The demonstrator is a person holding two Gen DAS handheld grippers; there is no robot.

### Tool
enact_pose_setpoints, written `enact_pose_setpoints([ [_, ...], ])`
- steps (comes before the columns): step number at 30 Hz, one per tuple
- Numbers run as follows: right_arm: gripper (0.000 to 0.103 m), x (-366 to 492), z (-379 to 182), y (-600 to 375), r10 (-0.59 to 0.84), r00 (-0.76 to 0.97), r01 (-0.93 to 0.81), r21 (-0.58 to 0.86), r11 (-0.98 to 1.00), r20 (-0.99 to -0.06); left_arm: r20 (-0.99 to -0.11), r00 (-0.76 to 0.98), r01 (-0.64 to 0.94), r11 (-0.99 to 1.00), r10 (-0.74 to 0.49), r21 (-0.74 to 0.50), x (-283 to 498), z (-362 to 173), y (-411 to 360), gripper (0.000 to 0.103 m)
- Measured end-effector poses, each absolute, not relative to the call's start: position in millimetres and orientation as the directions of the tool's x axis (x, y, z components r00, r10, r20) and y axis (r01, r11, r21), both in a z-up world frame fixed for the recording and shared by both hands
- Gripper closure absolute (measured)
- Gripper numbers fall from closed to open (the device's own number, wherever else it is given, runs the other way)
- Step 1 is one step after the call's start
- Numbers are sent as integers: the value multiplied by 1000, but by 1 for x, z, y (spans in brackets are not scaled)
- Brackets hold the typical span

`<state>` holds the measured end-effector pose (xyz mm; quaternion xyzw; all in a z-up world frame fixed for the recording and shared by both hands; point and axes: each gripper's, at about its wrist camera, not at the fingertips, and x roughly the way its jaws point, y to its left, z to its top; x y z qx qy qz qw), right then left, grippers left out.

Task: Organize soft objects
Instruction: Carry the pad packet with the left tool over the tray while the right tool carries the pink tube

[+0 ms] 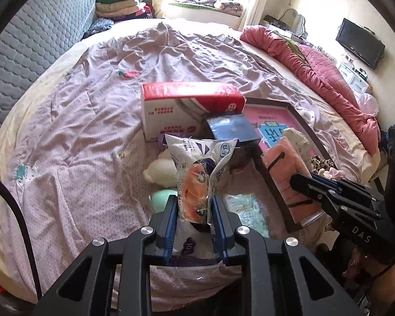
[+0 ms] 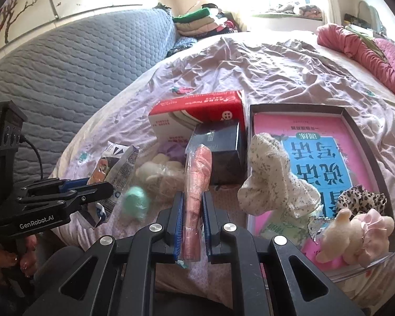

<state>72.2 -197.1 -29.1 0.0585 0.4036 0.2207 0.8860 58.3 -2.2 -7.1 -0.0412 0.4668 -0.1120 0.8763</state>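
Observation:
My left gripper (image 1: 193, 202) is shut on a white-and-blue plastic packet (image 1: 197, 173) with orange rounds inside, held above the bed. My right gripper (image 2: 193, 197) is shut on a salmon-pink cloth pack in clear wrap (image 2: 198, 168), just left of the dark-rimmed tray (image 2: 297, 108). In the tray lie a speckled white sock (image 2: 271, 173), a leopard scrunchie (image 2: 360, 197), a pink scrunchie (image 2: 376, 223) and a cream plush (image 2: 339, 229). A mint-green soft ball (image 2: 135, 200) and another cream plush (image 1: 162, 171) rest on the sheet below the grippers.
A red-and-white tissue box (image 1: 189, 105) and a dark blue box (image 1: 231, 129) stand behind the soft things. A pale green tissue pack (image 1: 247, 208) lies beside the tray. A pink quilt (image 1: 316, 63) runs along the bed's right side, and a grey padded headboard (image 1: 34, 42) is on the left.

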Motion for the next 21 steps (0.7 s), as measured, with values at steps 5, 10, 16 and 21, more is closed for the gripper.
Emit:
enact_pose_setpoints([
  [5, 89, 70, -17, -205, 432, 603, -335, 279, 900, -670, -794, 557, 182, 969, -244, -170, 55, 6, -14, 77],
  [10, 89, 67, -5, -215, 426, 628, -325, 278, 904, -651, -778, 575, 204, 965, -256, -166, 54, 20, -26, 77],
  [16, 89, 63, 8, -237, 405, 664, -294, 278, 914, -629, -762, 587, 240, 957, -274, -160, 55, 34, -47, 77],
  [21, 89, 60, 20, -264, 369, 702, -248, 276, 929, -609, -753, 590, 274, 949, -293, -154, 54, 41, -66, 77],
])
